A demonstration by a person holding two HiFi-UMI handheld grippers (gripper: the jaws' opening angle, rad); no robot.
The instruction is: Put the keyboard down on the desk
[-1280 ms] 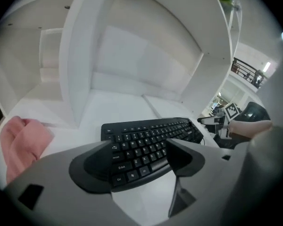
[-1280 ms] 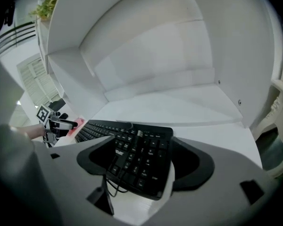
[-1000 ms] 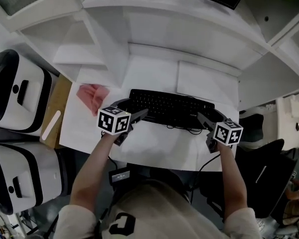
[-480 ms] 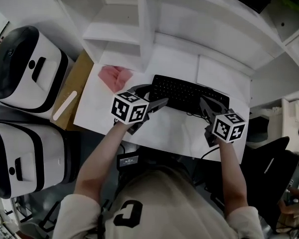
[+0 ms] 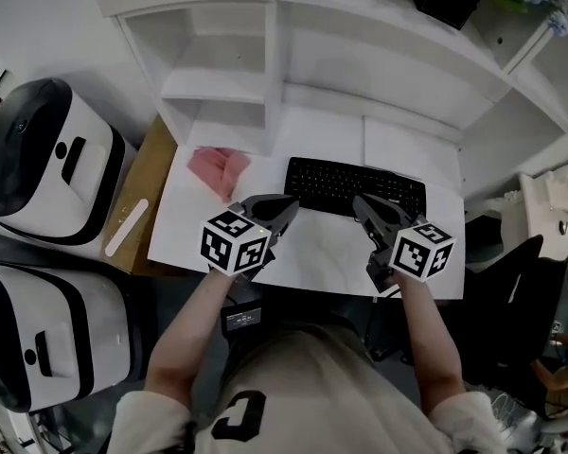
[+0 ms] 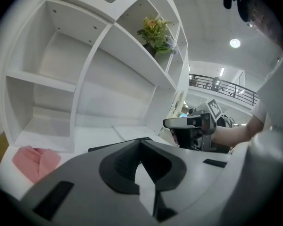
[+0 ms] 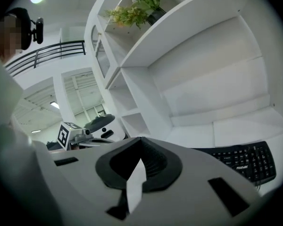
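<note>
Keyboard flat on the surface, both hand-held grippers closed and empty.

White shelf unit [image 5: 360, 60] spans the back; white surface [image 5: 322, 253] sits below it. Black keyboard [image 5: 355, 185] lies flat on the surface, long side parallel to the shelf back, toward the right half. Left hand-held gripper [image 6: 141, 141]: jaw tips together, nothing between them, only a sliver of the keyboard's edge showing behind them. Right hand-held gripper [image 7: 140, 139]: jaw tips together, nothing gripped, keyboard lying off to its right. From the head view both sit at the keyboard's near edge, one towards each end. Pink cloth [image 5: 219, 168] lies on the surface left of the keyboard, apart from it.
</note>
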